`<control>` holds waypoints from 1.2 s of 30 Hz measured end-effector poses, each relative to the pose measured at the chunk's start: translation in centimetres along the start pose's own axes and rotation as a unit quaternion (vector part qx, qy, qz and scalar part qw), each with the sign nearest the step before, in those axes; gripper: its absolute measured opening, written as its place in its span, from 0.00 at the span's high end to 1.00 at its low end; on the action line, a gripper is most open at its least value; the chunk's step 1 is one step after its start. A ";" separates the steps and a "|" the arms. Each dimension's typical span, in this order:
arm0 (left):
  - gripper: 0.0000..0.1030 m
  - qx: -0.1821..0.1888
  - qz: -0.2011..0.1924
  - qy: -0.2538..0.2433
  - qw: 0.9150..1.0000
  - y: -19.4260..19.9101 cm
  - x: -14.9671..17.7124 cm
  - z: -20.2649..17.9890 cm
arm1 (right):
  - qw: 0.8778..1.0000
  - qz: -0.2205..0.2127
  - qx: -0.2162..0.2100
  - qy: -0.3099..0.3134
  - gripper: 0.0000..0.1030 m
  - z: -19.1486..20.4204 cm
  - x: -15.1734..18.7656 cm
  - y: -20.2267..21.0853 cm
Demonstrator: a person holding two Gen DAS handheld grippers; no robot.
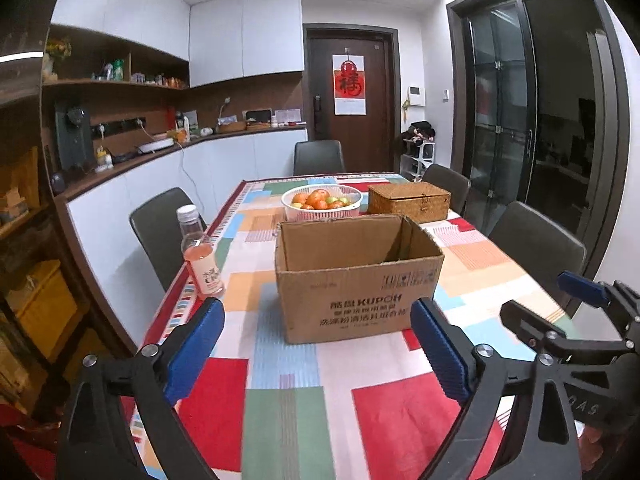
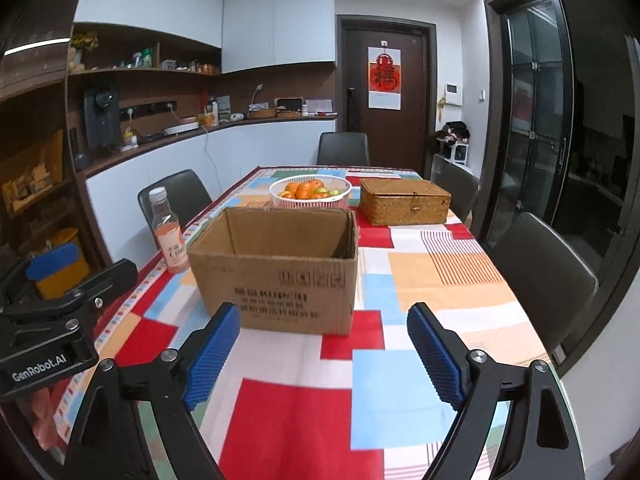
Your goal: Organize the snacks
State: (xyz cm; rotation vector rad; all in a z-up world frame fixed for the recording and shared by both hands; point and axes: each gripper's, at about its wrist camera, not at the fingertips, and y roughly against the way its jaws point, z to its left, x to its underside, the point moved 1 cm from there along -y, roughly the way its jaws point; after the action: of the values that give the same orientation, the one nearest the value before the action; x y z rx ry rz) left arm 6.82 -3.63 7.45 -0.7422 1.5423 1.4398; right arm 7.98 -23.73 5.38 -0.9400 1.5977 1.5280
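Cardboard box (image 1: 356,276) open-topped on patchwork tablecloth (image 1: 280,400), nothing visible inside from this low angle.

Behind box at twelve o'clock: white slotted basket (image 1: 322,201) heaped with orange and green fruit (image 1: 318,199); woven lidded case (image 1: 409,201) at one o'clock, lid down, contents hidden. At ten o'clock of box, near table's edge: clear bottle (image 1: 199,256), white cap, roughly half full of pink drink, upright, apart from box. Left gripper (image 1: 318,350) spread wide, blue pads clear of everything, nothing between. Right gripper (image 2: 323,354) likewise spread and holding nothing, hanging at six o'clock of box, above cloth.
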 end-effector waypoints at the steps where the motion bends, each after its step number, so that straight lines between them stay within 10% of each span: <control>1: 0.05 -0.003 -0.002 -0.002 1.000 0.3 0.1 0.0 | 1.000 -0.001 0.000 -0.002 0.16 0.0 0.3 0.4; 36: 0.00 -0.010 -0.023 -0.012 1.000 4.2 2.8 -0.6 | 1.000 -0.012 -0.007 -0.027 0.16 -1.0 2.8 3.9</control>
State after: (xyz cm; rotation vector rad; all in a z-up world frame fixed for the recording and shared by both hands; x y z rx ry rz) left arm 1.79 -3.21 6.84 -0.7657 1.4852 1.4268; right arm 3.22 -24.67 4.75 -0.9147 1.5343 1.5358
